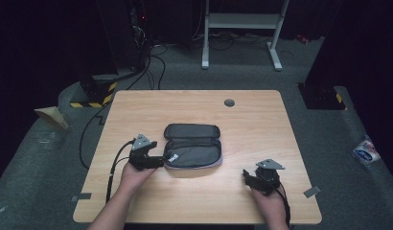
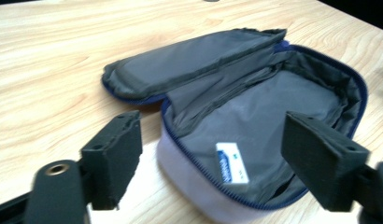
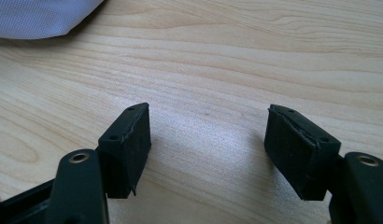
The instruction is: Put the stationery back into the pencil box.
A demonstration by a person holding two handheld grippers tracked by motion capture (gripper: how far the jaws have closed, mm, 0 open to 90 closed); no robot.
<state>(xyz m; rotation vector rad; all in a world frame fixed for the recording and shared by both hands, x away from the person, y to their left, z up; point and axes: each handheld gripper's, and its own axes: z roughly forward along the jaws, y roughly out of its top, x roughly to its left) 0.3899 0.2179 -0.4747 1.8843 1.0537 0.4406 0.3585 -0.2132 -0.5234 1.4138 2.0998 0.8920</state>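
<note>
Left gripper (image 1: pixel 158 160), at the pouch's nine o'clock edge, jaws spread, nothing between them. Grey zip pouch (image 1: pixel 193 146) lies unzipped at the centre of the counter (image 1: pixel 261 120), lid folded toward twelve o'clock; a small white-and-blue card (image 2: pixel 232 163) rests inside. Right gripper (image 1: pixel 248 178), at the pouch's four o'clock, jaws apart over bare wood.

The light wooden desk (image 1: pixel 261 120) stands on grey carpet floor (image 1: pixel 324 139). Behind the desk there is a white metal frame (image 1: pixel 242 28), and the room behind is dark.
</note>
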